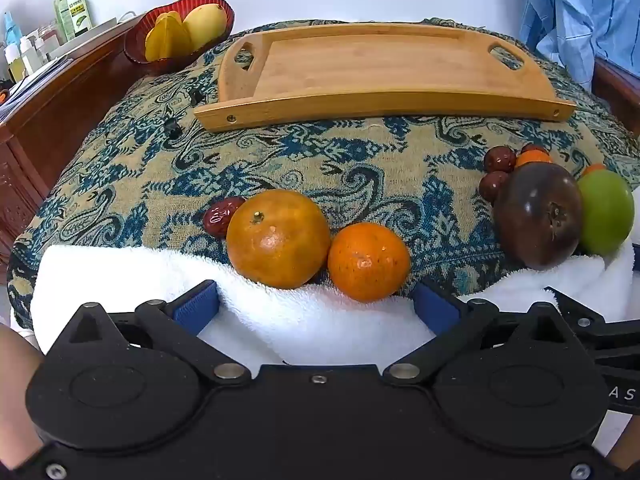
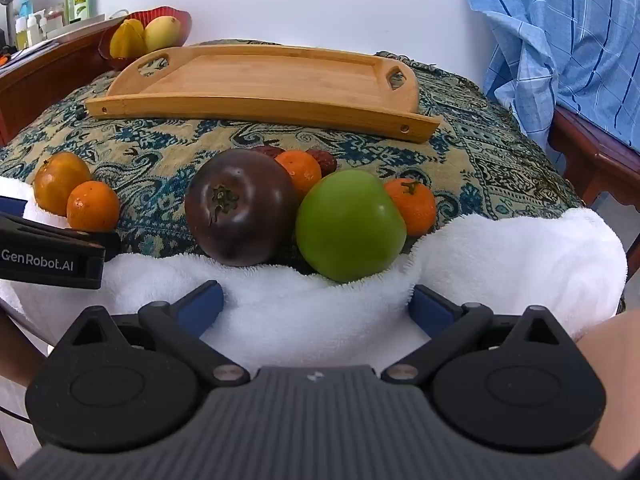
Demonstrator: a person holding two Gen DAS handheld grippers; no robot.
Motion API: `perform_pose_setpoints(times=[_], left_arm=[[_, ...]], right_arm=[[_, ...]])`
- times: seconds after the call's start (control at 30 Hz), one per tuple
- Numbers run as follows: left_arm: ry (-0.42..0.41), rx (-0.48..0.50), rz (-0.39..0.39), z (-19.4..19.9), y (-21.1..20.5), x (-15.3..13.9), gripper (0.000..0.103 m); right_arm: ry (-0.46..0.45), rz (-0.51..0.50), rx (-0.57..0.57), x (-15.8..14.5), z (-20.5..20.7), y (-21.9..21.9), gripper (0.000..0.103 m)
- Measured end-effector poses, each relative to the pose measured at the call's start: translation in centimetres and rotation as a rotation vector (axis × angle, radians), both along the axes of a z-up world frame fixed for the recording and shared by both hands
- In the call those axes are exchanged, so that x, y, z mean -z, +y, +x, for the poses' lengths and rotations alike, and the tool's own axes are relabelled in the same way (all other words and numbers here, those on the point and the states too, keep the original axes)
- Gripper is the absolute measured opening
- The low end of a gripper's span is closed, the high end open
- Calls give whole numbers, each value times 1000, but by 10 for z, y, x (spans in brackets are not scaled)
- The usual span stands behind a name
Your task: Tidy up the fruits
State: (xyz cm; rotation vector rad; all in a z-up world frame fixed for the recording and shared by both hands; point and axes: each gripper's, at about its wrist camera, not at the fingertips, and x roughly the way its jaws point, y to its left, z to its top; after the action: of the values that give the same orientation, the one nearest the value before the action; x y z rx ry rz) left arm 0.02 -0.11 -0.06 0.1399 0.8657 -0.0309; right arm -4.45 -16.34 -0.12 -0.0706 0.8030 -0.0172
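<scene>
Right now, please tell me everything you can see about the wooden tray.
The wooden tray is light bamboo-coloured wood, long and shallow, with a raised rim and a cut-out handle hole at each end. A small screw shows near each end of its front rail. It holds nothing and lies flat on the patterned cloth, behind all the loose fruit and apart from it. The red bowl with yellow fruit stands near its far left end; whether they touch is unclear.

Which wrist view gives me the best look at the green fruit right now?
The right wrist view: the green fruit sits near the middle, whole and close, resting against the white towel beside the dark purple fruit. The left wrist view shows it only at the right edge, distorted and partly hidden behind that dark fruit.
</scene>
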Motion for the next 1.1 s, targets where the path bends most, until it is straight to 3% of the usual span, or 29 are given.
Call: perform_pose_setpoints(times=[1.1], left_arm=[[2,-3,-10,0,0,0,103]], right_arm=[[-4,-2,2,1,0,1,103]])
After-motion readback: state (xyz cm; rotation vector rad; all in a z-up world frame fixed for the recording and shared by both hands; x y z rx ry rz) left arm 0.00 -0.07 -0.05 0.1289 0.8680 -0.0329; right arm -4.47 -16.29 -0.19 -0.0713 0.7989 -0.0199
